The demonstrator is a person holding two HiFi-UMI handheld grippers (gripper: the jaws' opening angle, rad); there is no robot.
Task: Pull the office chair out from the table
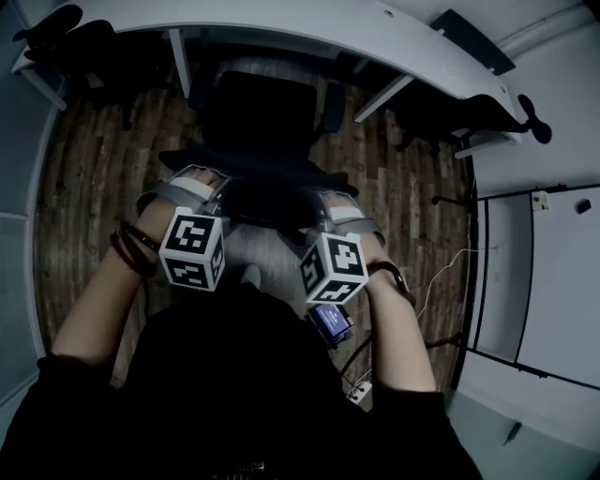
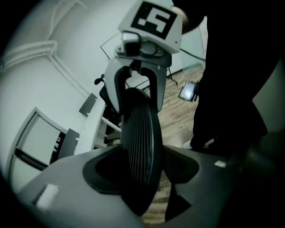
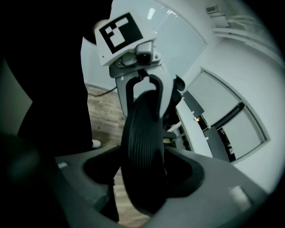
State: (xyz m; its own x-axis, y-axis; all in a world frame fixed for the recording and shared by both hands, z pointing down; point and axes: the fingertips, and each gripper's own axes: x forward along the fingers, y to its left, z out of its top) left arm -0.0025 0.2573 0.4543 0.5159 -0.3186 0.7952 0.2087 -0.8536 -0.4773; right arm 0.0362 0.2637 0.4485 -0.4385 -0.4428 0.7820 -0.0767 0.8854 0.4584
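On the far left of the head view, wood floor runs down beside my left forearm, dark bands on that wrist. Next, my left gripper, marker cube towards me, sits astride the top edge of the backrest of the office chair. Left gripper view: the ribbed black edge fills the gap between the jaws. They are clamped on it, with a sliver of floor showing low by one jaw.

Centre: the chair is black, its backrest towards me and its seat pointing away. It stands close up to the curved edge of the white table; I can't tell whether any of it is under the top. One armrest shows on the right side.

Right of centre, my right gripper is on the same top edge, just beside the left one, both pointing steeply down. Right gripper view: the backrest stands between the jaws and fills them, so it is closed on the edge. Each gripper view shows the other gripper straddling the far end of that edge.

A watch is on my right wrist, and a small device with a bluish screen sits just below the right cube. Further right a thin white cable trails over the floor. White cabinet panels fill the right edge.
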